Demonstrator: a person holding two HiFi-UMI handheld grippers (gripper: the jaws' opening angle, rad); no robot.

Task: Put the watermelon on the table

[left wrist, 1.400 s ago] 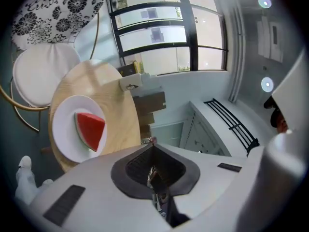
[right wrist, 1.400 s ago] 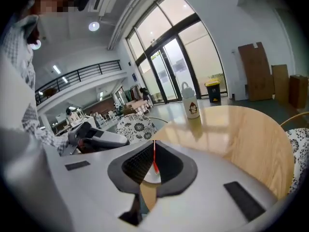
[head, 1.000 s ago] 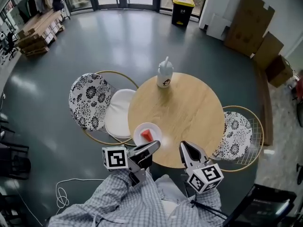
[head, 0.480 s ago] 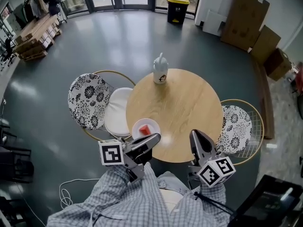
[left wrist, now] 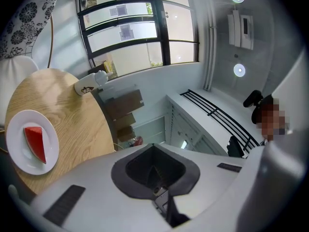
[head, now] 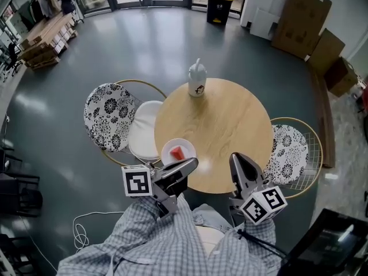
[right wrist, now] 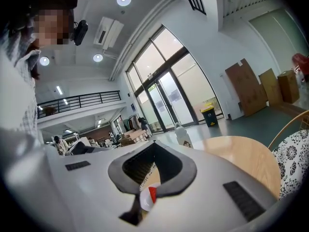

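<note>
One red watermelon wedge [head: 179, 152], triangular and flat-sided, lies on a round white plate [head: 189, 147] at the 8 o'clock edge of the round pale-wood table [head: 224, 125]. The left gripper [head: 192, 164] at 7 o'clock and the right gripper [head: 234, 157] at 5 o'clock each have jaws together, holding nothing.

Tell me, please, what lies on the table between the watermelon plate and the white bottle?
Nothing: in the head view, only bare tabletop separates the plate from the bottle.

white bottle [head: 197, 79] upright | left floral chair [head: 108, 119] | right floral chair [head: 289, 154] | yellow-lidded bin [head: 219, 7] by glass doors | cardboard sheets [head: 305, 22] against wall
</note>
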